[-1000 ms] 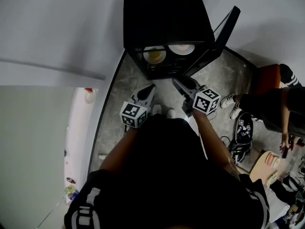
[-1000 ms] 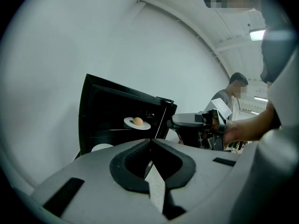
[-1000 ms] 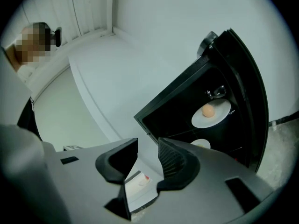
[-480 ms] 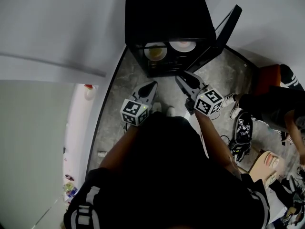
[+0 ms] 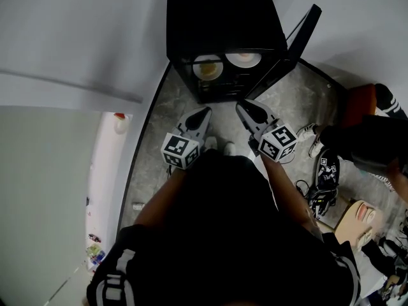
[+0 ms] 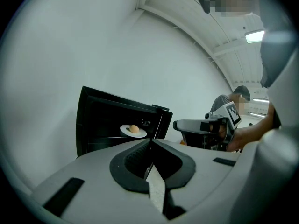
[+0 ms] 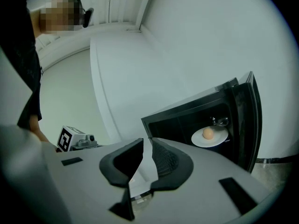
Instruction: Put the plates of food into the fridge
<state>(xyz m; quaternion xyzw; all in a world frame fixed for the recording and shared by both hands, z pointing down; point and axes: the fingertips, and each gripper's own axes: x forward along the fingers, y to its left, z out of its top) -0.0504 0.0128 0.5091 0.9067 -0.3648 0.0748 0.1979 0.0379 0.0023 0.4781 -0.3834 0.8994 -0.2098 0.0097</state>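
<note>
Over grey floor (image 5: 299, 101) by the fridge (image 5: 220, 24), right tongs (image 7: 145, 140) just narrowed, empty; left tongs (image 6: 149, 141) stay closed.

"Bright in here?"

"Evenly so. The white walls (image 5: 76, 30) spread the light, and a ceiling lamp (image 6: 254, 35) glares at the top right of the left gripper view. The fridge (image 5: 220, 18) is a black hole; only the plates (image 5: 208, 69) inside catch light."

"Sharp?"

"Mid-frame, yes. Every view bulges round, straight lines bow, corners go black. Whatever sits closest to the lens looks soft."
</note>
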